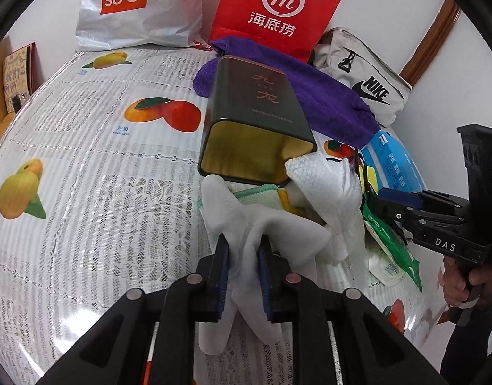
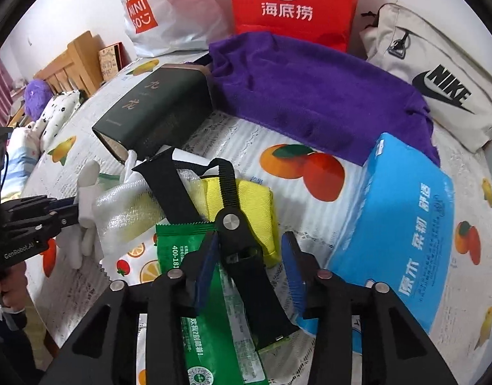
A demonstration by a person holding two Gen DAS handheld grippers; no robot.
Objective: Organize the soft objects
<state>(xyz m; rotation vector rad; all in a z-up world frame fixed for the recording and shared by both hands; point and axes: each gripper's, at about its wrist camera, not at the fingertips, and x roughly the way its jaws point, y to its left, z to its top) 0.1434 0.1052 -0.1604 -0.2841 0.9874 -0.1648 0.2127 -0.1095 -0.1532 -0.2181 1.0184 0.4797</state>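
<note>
Two grippers work over a fruit-print tablecloth [image 1: 85, 147]. The left gripper [image 1: 242, 250] pinches a white glove [image 1: 246, 224], its pads pressed into the bunched fabric at 6 o'clock of a tipped dark green tin [image 1: 255, 112]. The right gripper [image 2: 250, 256] stands partly spread, straddling a black clamp [image 2: 236, 224] that lies on a green packet [image 2: 181, 240]; whether its pads touch the clamp is hard to tell. At 3 o'clock sits a blue tissue pack [image 2: 399, 224], partly cut off by the right finger. A purple towel [image 2: 310, 89] lies at 12 o'clock.
</note>
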